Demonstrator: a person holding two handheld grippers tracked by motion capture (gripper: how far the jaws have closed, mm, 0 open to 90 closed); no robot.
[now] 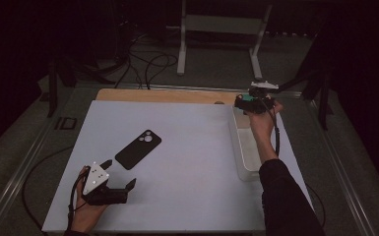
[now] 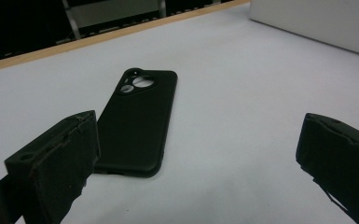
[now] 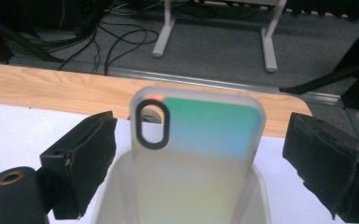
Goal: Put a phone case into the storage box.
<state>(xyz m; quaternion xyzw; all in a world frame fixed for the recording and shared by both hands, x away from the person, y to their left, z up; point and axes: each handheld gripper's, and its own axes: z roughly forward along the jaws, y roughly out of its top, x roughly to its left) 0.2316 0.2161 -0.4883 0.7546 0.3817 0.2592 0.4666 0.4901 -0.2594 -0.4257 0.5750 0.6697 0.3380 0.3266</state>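
Writing: none readable on either phone case.
Black phone case [image 1: 138, 149]: lay flat at centre-left of the table [image 1: 192, 147], camera cutout toward the top of the frame.
Translucent phone case [image 3: 196, 140]: stood upright in the white bin [image 1: 244, 152] at right.
Left hand-held gripper [image 1: 120, 173]: jaws wide apart, empty, just below the black case.
Right hand-held gripper [image 1: 240, 102]: jaws spread wide either side of the translucent case, not pressing it.

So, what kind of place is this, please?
Probably a lab or recording workspace, not a home: a white work table on a wooden top, loose cables on grey carpet, and a metal stand behind.
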